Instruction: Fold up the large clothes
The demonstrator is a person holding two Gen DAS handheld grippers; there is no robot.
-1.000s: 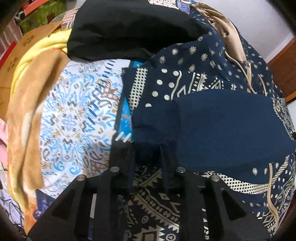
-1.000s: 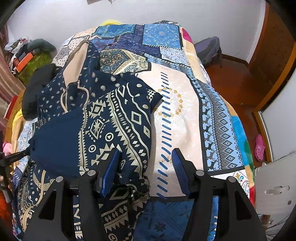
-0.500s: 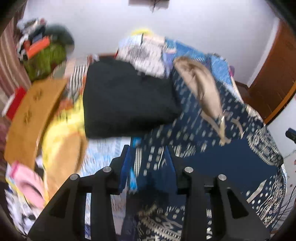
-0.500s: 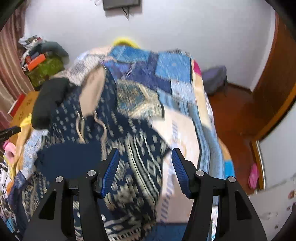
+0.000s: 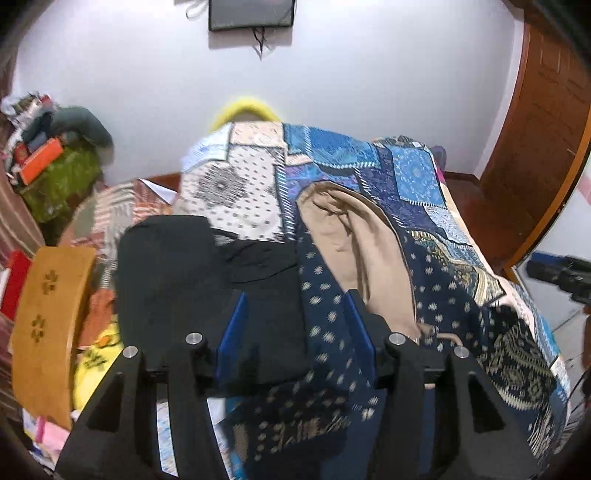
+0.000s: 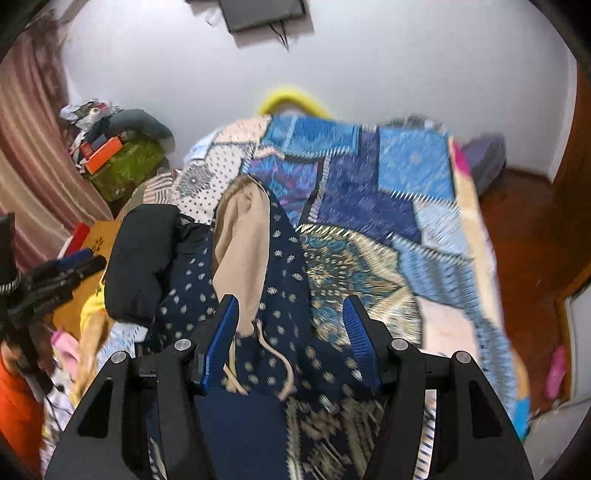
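1. the left gripper (image 5: 295, 325) is held above the bed (image 5: 417, 173), aimed level along its length toward the far wall (image 5: 369, 74); its jaws stand wide apart with nothing between them.
2. the right gripper (image 6: 290, 328) is held likewise above the bed (image 6: 413, 162), tipped a little to one side so the wall screen (image 6: 266, 14) looks slanted; its jaws are also wide apart and empty.
3. the navy patterned garment (image 5: 325, 332) lies spread on the bed under both grippers, its long axis running from the near edge away toward the wall.
4. its tan-lined hood (image 5: 354, 236) is the far end, pointing at the wall; in the right view the hood (image 6: 240, 236) lies just ahead of the left-hand blue pad, with the drawstring (image 6: 273, 354) curling below it.
5. the garment (image 6: 291, 273) shows small pale motifs on its upper part and bolder geometric bands nearer the camera.
6. a folded black cloth (image 5: 177, 280) lies touching the garment's left side, partly over it.
7. a yellow cloth (image 5: 92, 365) and an orange board (image 5: 48, 325) sit by the bed's left edge.
8. in the left view the tip of the other gripper shows at the right edge.
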